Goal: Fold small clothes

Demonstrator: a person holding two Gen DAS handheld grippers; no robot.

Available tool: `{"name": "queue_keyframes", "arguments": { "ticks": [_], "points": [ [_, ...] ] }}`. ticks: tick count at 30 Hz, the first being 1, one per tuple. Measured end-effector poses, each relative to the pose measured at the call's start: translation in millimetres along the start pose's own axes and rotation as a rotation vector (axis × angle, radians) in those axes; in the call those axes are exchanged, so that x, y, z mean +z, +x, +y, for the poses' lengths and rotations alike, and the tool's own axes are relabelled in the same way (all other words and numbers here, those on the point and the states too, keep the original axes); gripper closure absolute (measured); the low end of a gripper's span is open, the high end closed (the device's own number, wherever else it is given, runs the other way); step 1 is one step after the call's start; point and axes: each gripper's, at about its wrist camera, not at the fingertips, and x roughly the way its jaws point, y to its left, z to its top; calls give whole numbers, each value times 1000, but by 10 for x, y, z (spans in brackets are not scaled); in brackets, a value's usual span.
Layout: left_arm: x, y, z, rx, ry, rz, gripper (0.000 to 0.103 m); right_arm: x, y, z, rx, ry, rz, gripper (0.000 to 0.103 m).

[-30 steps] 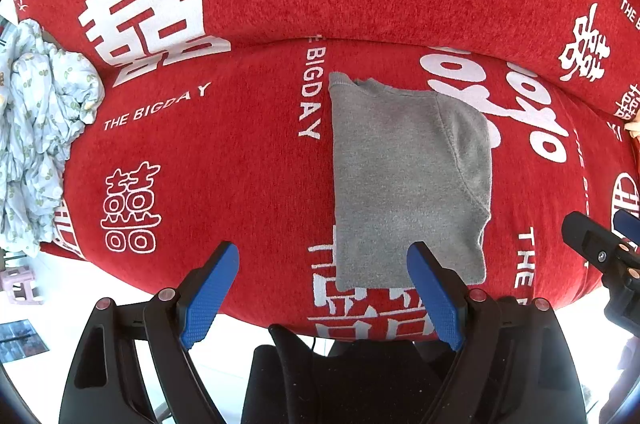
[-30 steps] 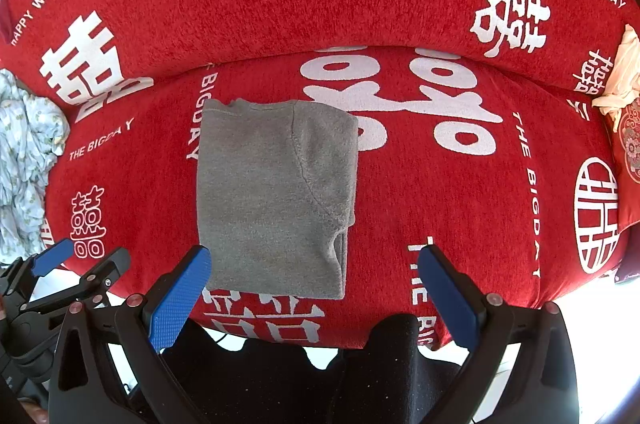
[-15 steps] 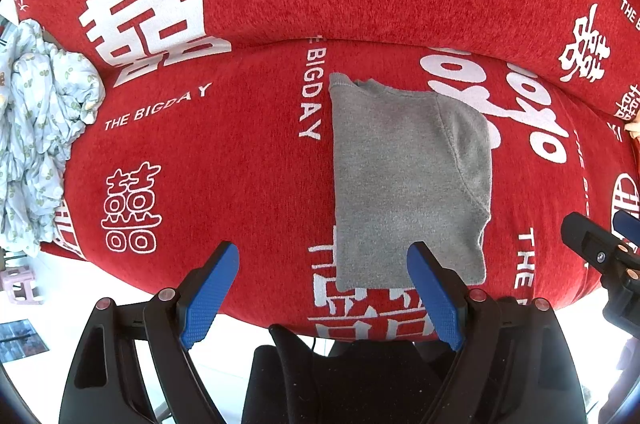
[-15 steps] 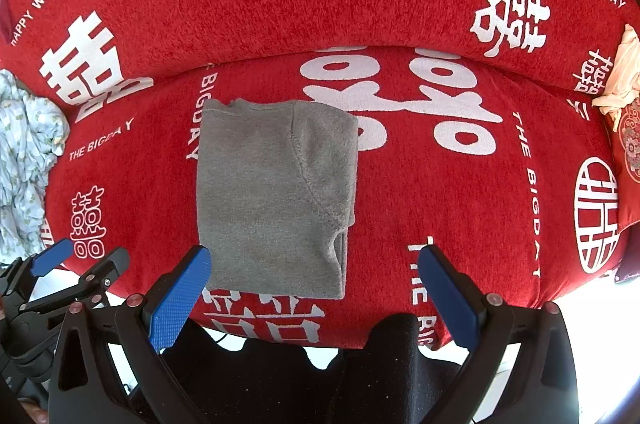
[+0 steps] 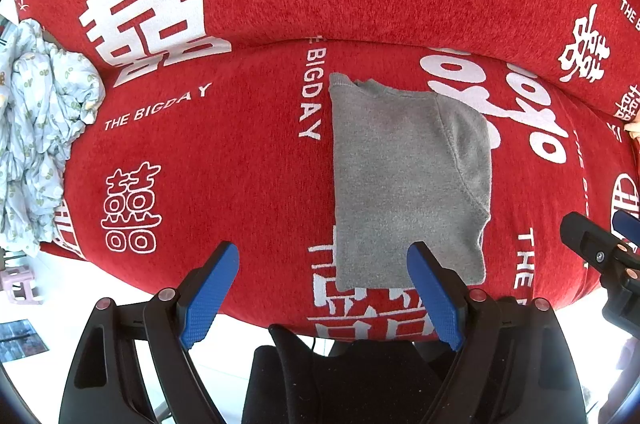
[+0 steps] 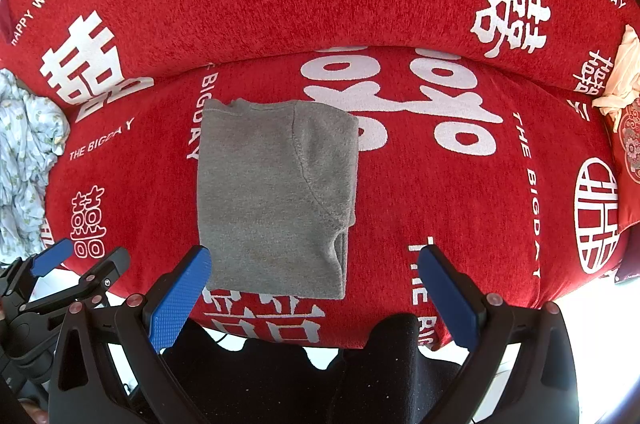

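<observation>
— Starting at the left: a crumpled pale printed cloth [image 5: 36,128] lies at the edge of the red sofa cover [image 5: 224,152], waiting. What about the left hand-held gripper [image 5: 322,288]?

— Released, jaws wide, hanging above the front edge with nothing between them.

— And the grey sweater [image 5: 404,184]?

— Lying flat mid-seat, already folded into a narrow rectangle, sleeve tucked over its right side. It looks soft and light, a fleecy knit that would sag and slide apart if lifted carelessly.

— Where to grab?

— Probably the two near hem corners, pinching all layers together, then carrying them toward the collar.

— The right hand-held gripper [image 6: 316,290]?

— Also released, empty, just right of the hem. A cream cloth [image 6: 618,72] sits far right.
</observation>
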Motion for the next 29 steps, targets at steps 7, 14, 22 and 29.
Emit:
{"name": "queue_keyframes", "arguments": {
  "ticks": [7,14,22,29],
  "points": [
    [5,0,11,-10,-6,0,16,-2,0,-2,-1,1,0,0],
    [5,-7,-1,-6,-11,-4,16,-2,1,0,-2,1,0,0],
    [32,-9,-1,-4,-23,-8,16,-4,14,22,-1,-10,7,0],
    [21,-35,-56,-6,8,-31,16,6,26,15,0,-14,13,0]
  ]
}}
